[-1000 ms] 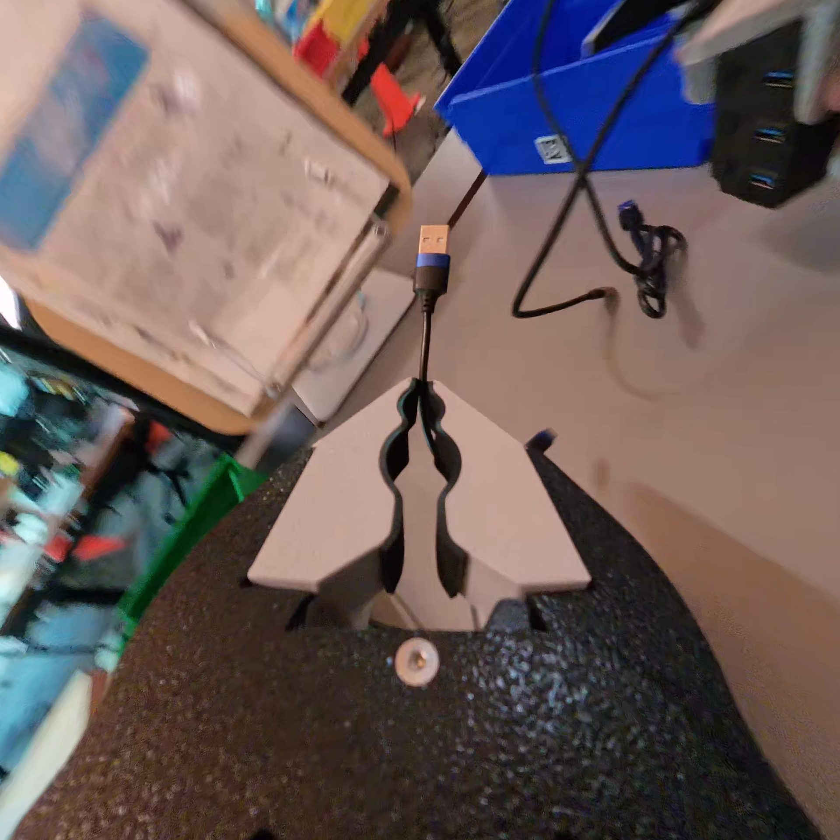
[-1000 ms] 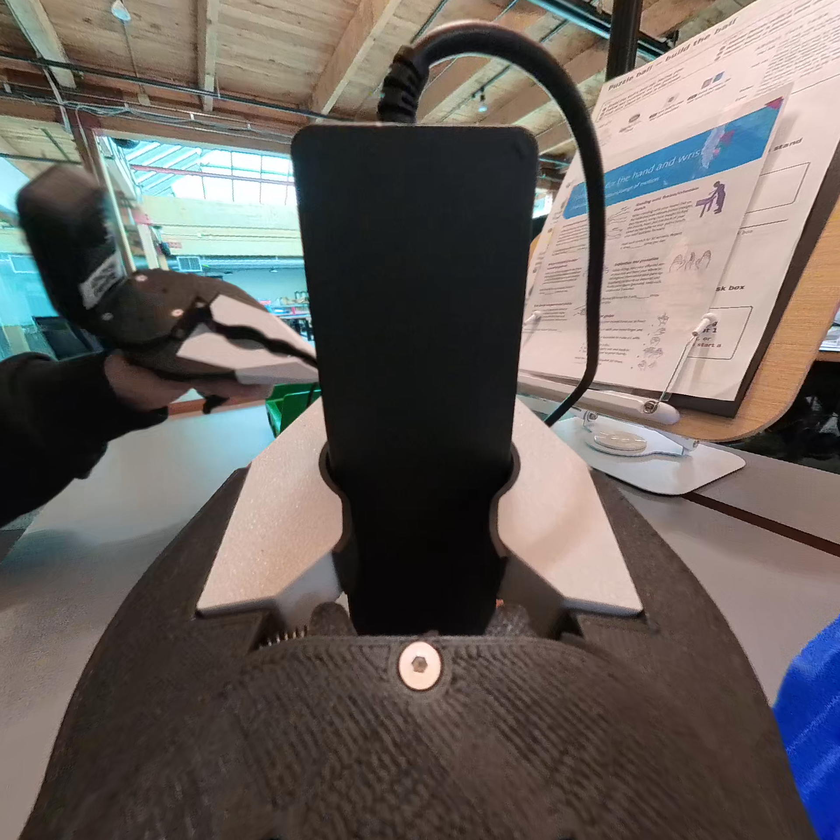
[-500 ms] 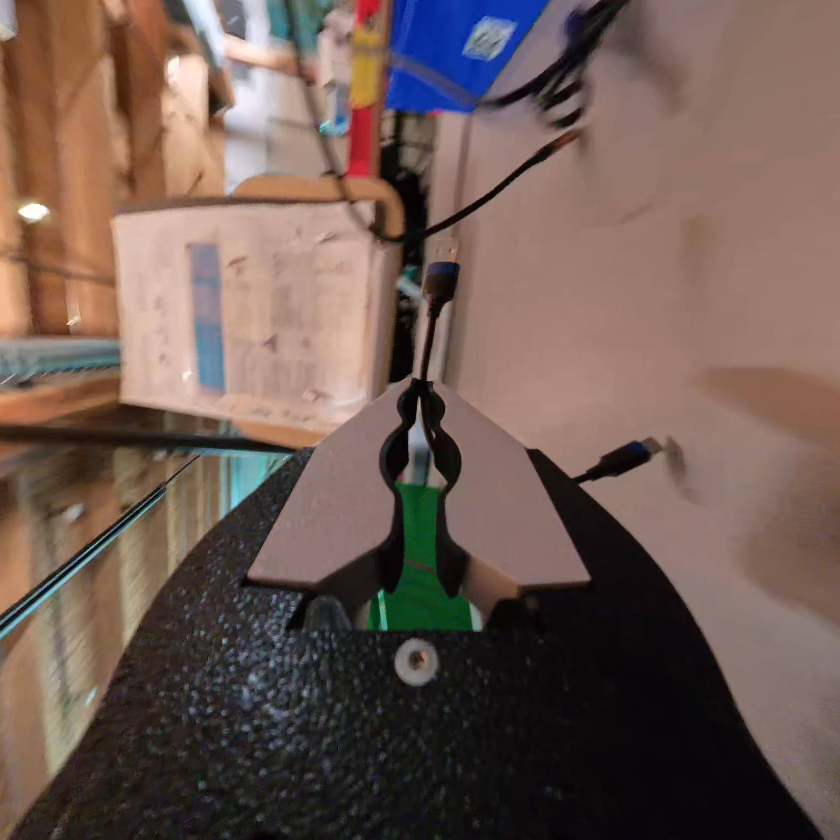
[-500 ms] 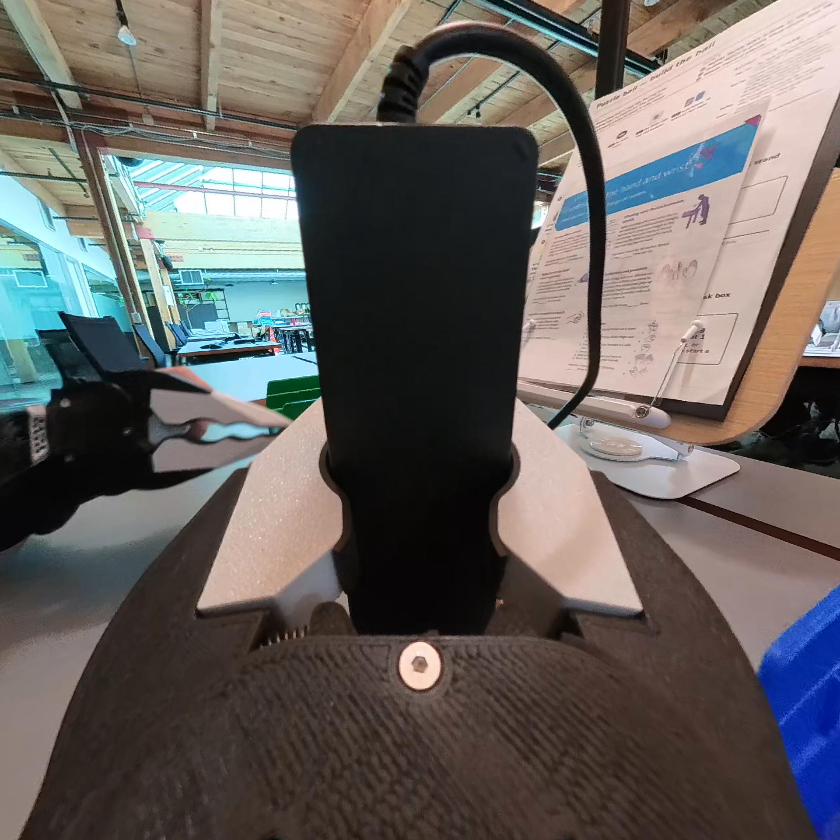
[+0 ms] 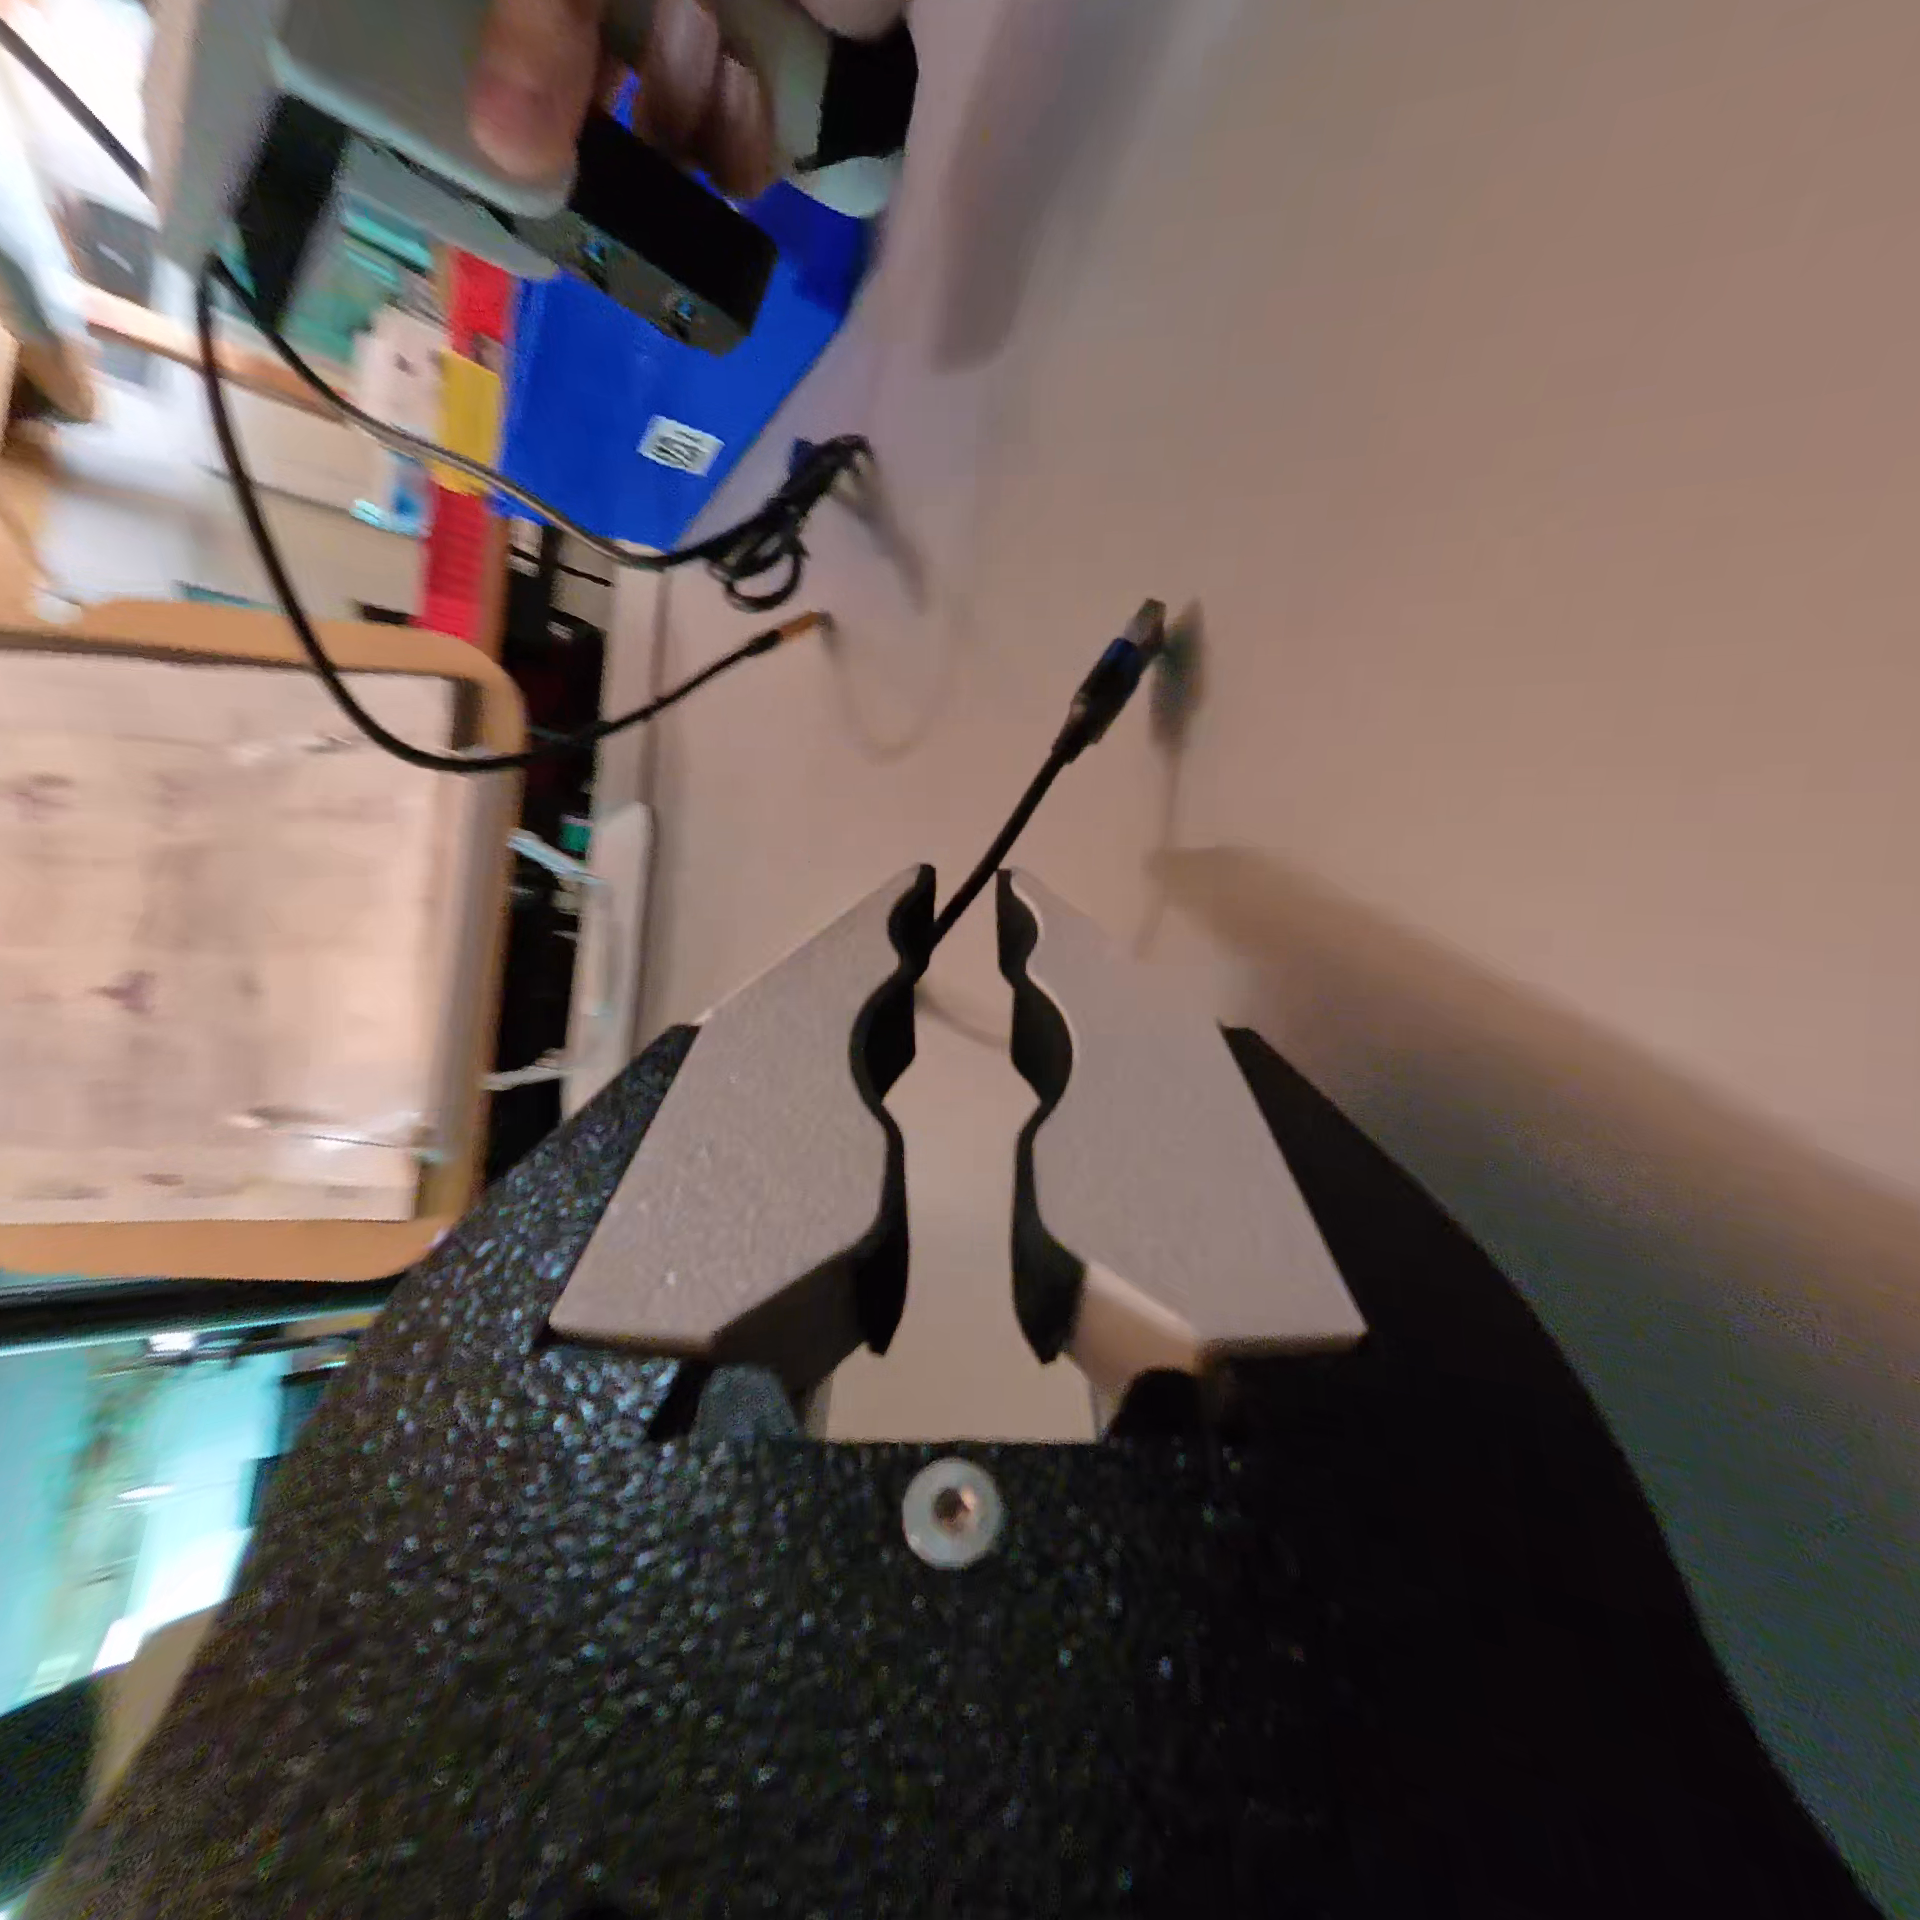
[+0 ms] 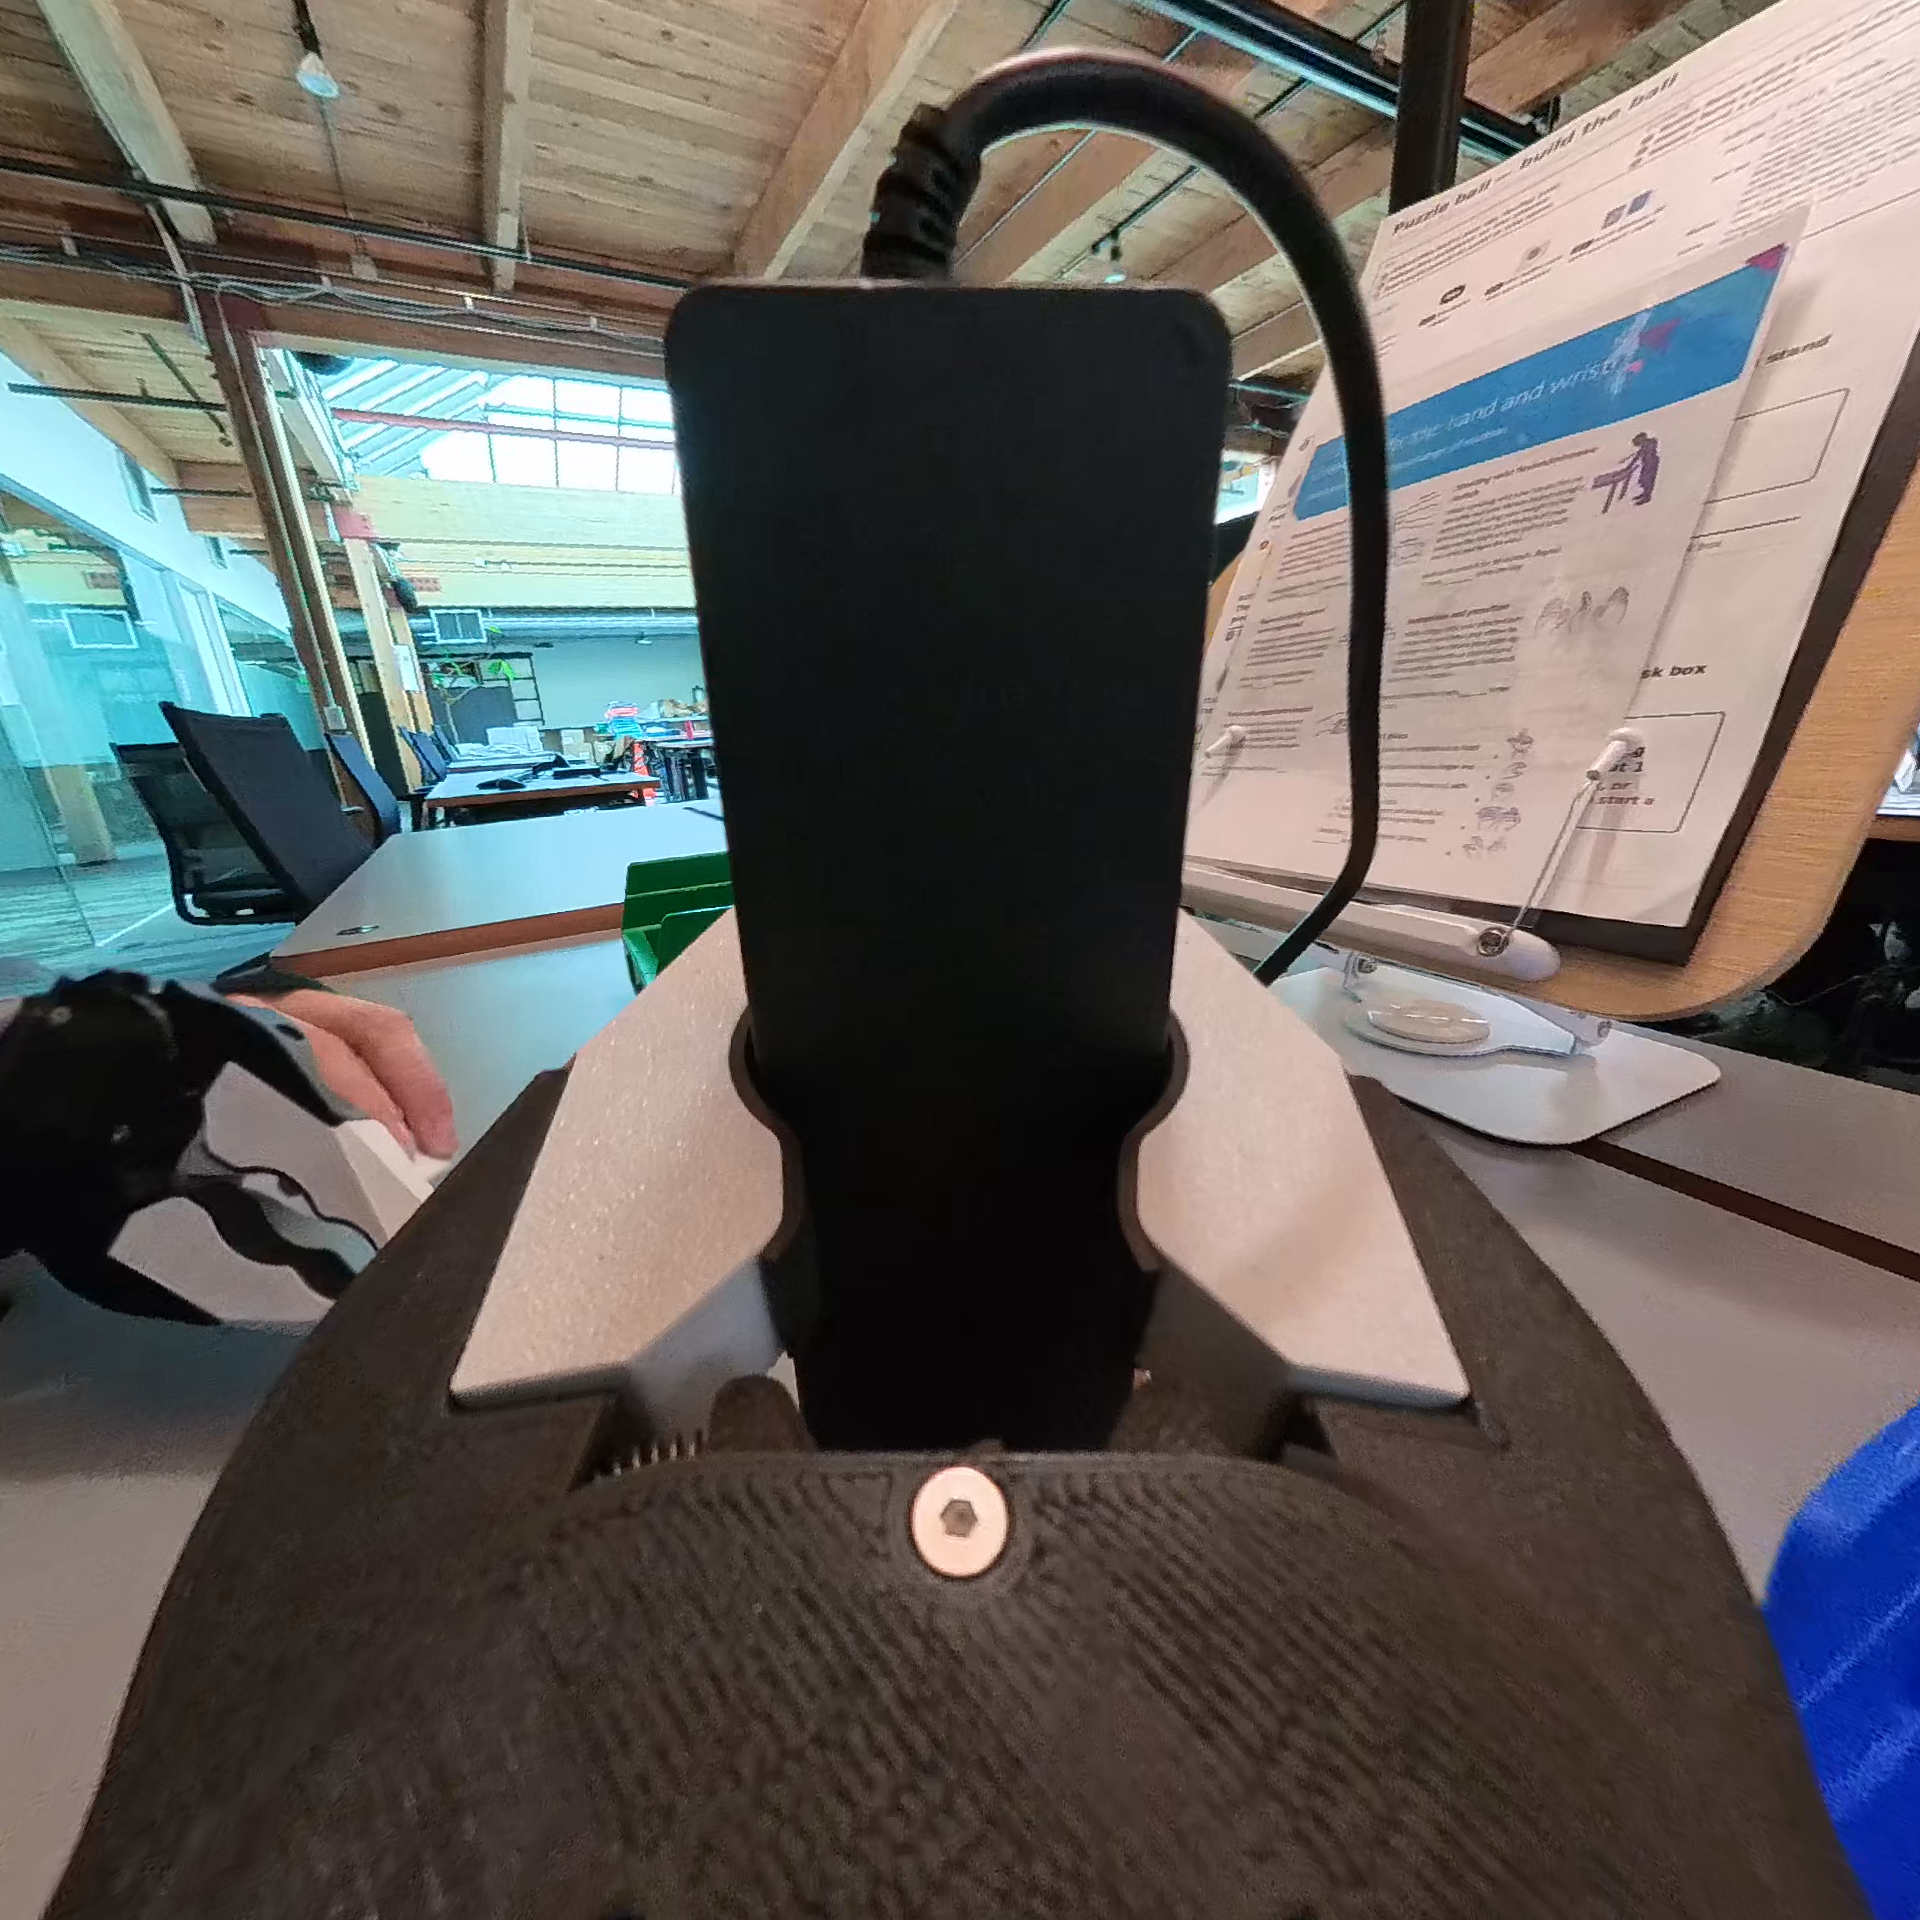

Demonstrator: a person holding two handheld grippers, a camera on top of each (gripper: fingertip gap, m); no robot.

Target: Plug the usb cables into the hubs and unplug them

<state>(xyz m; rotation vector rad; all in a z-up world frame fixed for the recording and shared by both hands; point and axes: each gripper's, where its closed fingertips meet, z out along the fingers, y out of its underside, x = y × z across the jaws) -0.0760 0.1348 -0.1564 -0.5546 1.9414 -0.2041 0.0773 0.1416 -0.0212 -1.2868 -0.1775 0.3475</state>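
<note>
My left gripper (image 5: 961, 883) is open, low over the grey table (image 5: 1455, 468). A thin black USB cable (image 5: 1003, 836) leans against its left finger (image 5: 810, 1091), and the blue-banded plug (image 5: 1127, 649) rests tip-down on the table ahead. My right gripper (image 6: 956, 935) is shut on a black USB hub (image 6: 956, 727) and holds it upright in the air, its cord (image 6: 1361, 520) arching off the top. In the left wrist view the hub (image 5: 675, 255) hangs at top left in the right gripper (image 5: 416, 125). The left gripper also shows in the right wrist view (image 6: 384, 1216), jaws apart, with a hand behind it.
A blue bin (image 5: 644, 416) stands at the table's far end and also shows in the right wrist view (image 6: 1849, 1662). A bundle of black cable (image 5: 779, 540) and a gold-tipped cable end (image 5: 800, 623) lie near it. A document stand (image 6: 1558, 623) and a green bin (image 6: 675, 914) stand behind.
My left gripper has opened, loosing its grip on the USB cable, and dropped to the table; the plug now touches the table. My right gripper still holds the hub upright.
</note>
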